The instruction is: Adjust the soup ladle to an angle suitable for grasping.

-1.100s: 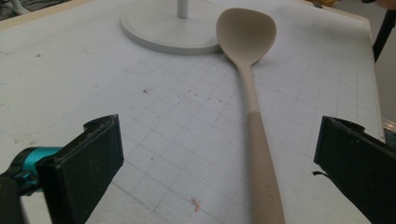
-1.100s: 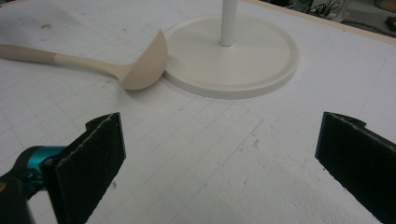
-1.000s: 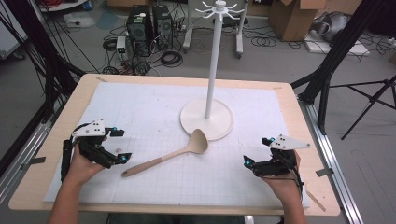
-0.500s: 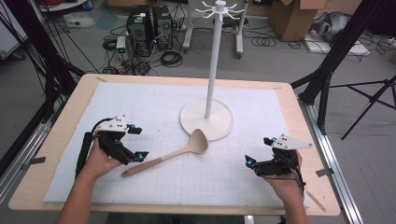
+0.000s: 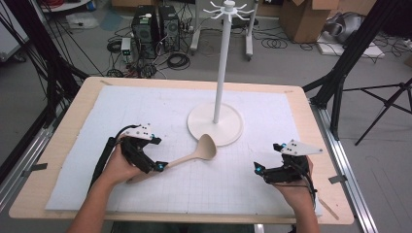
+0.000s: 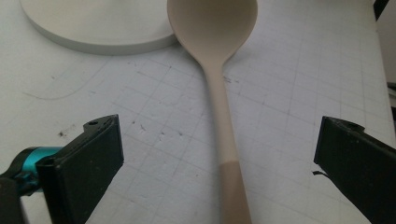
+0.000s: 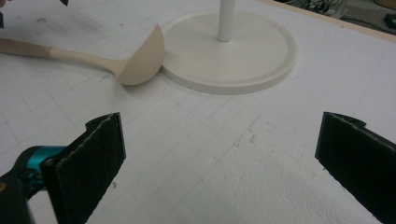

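Spoon [image 5: 194,156] | laid flat on the gridded mat [image 5: 233,187], bowl just beside the rack base [image 5: 215,124], handle pointed away from it | left gripper [image 5: 154,164] | jaws spread wide to either side of the handle, not touching it | right gripper [image 5: 260,171] | jaws spread apart, nothing held, well apart from the rack base.

Matt beige plastic spoon [image 6: 219,88] is lying on scuffed white gridded paper [image 5: 160,104], beside the stand's smooth base [image 5: 215,124].
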The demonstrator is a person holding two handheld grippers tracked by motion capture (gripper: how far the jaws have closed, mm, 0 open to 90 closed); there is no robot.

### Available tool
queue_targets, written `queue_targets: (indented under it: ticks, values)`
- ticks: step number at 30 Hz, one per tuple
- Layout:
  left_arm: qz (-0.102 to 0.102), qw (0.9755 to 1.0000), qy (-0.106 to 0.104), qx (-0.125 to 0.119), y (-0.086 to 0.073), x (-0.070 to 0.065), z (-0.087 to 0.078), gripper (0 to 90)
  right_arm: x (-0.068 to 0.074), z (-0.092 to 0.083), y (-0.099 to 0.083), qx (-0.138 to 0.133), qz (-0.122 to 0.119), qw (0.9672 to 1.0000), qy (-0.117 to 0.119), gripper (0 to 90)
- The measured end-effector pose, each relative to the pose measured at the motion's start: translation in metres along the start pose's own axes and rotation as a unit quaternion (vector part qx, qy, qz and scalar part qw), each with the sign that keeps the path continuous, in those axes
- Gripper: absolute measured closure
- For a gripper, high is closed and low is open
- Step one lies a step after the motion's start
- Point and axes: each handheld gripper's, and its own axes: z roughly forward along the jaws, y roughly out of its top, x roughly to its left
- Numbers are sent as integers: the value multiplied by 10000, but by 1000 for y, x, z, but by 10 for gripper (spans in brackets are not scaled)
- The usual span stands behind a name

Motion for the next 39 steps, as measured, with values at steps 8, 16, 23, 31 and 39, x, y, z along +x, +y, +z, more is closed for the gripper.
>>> queue_targets:
  ticks: [8,16,23,31,39]
  values:
    - [81,9979,128,632,-1,-1,21,37,1,0,0,19,22,10000,18,5]
    - [142,9967,95,789,0,-3,25,156,0,2,0,40,-31,10000,29,5]
    - [263,9951,133,940,0,-6,30,213,1,3,0,64,-33,10000,22,6]
    - [364,9935,62,1080,0,-7,32,314,1,3,-1,101,-36,9999,31,6]
    - [408,9927,-72,1133,-1,-9,36,487,1,4,-1,127,-28,9999,23,6]
